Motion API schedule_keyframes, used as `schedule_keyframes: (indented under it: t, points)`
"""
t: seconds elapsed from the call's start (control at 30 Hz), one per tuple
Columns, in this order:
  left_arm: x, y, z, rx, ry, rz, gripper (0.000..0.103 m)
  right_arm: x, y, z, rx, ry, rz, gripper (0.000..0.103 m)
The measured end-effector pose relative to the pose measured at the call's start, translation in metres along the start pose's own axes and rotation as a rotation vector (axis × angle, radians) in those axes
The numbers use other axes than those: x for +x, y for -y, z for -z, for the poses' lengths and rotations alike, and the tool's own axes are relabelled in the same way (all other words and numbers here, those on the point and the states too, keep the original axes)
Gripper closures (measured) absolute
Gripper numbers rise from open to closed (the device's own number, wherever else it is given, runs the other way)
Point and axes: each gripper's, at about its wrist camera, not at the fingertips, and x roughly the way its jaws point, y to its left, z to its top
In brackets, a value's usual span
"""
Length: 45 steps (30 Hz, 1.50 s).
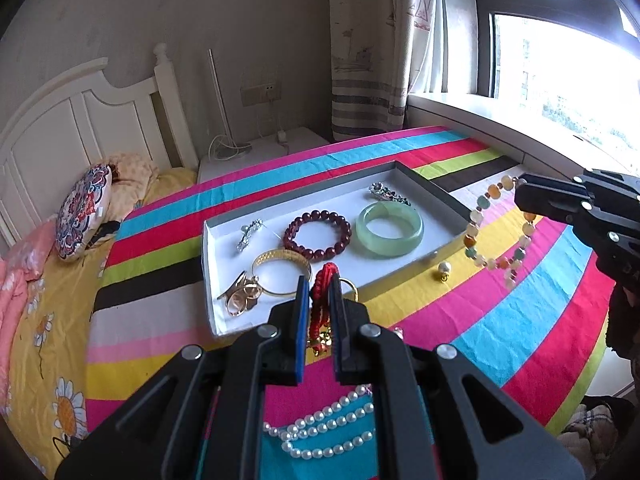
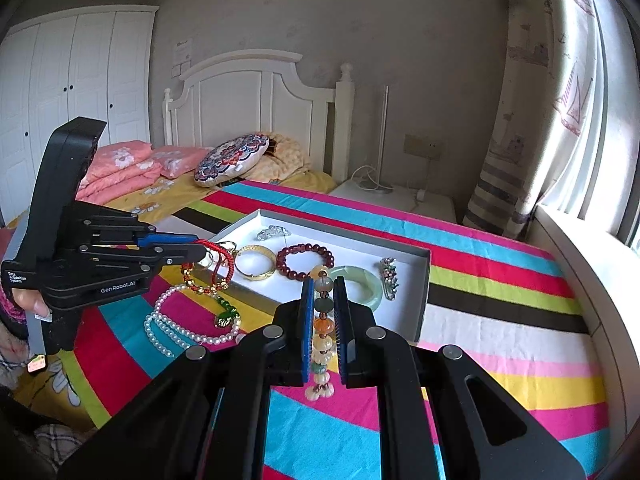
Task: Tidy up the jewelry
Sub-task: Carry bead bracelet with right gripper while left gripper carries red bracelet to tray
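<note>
Pinched in my left gripper [image 1: 319, 286], the red cord bracelet [image 1: 320, 304] hung just above the tray's [image 1: 224, 240] near edge. My right gripper [image 2: 324, 284] was clamped on the multicoloured bead bracelet [image 2: 323, 320], beside the tray. Pearls [image 1: 320, 424] lay on the striped cloth [image 1: 500, 320].

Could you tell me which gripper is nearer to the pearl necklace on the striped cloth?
Left. The left gripper, holding a red cord bracelet, hangs just above the pearl necklace; the right gripper is farther off, beyond the tray's corner.
</note>
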Motion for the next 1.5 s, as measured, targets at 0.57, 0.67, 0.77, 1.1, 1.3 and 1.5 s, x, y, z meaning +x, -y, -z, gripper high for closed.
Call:
schedule_keyframes:
  t: [0.57, 0.67, 0.77, 1.1, 1.3, 1.5]
  points:
    - [0.016, 0.000, -0.028, 0.011, 0.019, -0.035, 0.094, 0.050, 0.001, -0.042, -0.061, -0.003, 0.008, 0.092]
    - [0.026, 0.000, -0.033, 0.008, 0.012, -0.045, 0.094, 0.065, 0.002, -0.047, -0.060, -0.015, 0.008, 0.092]
    - [0.039, -0.002, -0.038, 0.002, 0.003, -0.055, 0.094, 0.082, 0.002, -0.052, -0.056, -0.030, 0.009, 0.092]
    - [0.083, -0.012, -0.055, -0.035, -0.033, -0.087, 0.094, 0.137, 0.012, -0.059, -0.029, -0.085, -0.003, 0.092]
    - [0.102, -0.024, -0.055, -0.071, -0.064, -0.103, 0.094, 0.157, 0.026, -0.054, 0.024, -0.123, -0.023, 0.092]
    - [0.112, -0.037, -0.058, -0.095, -0.087, -0.118, 0.094, 0.171, 0.038, -0.051, 0.063, -0.159, -0.029, 0.092]
